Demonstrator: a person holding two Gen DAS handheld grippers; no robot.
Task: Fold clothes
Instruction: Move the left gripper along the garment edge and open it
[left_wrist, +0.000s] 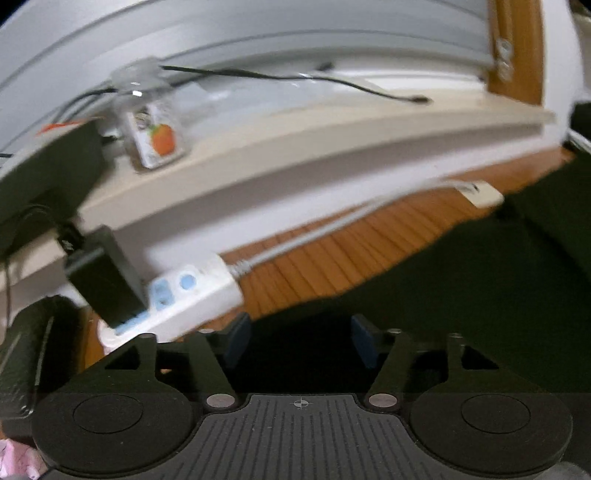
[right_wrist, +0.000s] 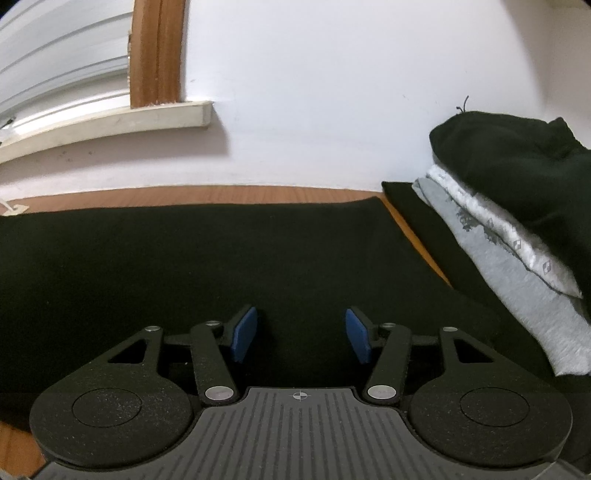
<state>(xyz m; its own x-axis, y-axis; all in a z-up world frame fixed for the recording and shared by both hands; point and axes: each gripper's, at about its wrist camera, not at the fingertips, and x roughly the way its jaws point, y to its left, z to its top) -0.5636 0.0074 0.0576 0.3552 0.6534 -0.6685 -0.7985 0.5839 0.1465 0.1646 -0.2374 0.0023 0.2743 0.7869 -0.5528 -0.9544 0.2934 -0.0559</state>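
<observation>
Both claws, left (left_wrist: 301, 341) and right (right_wrist: 301, 334), released over dark cloth (right_wrist: 184, 251), left view blurred.

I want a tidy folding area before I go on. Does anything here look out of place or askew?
Mostly tidy. The dark garment lies flat, and the folded stack sits beside it, though its black top piece is bunched. The oddity is a white power strip with a black adapter lying on the wood surface near the cloth.
</observation>
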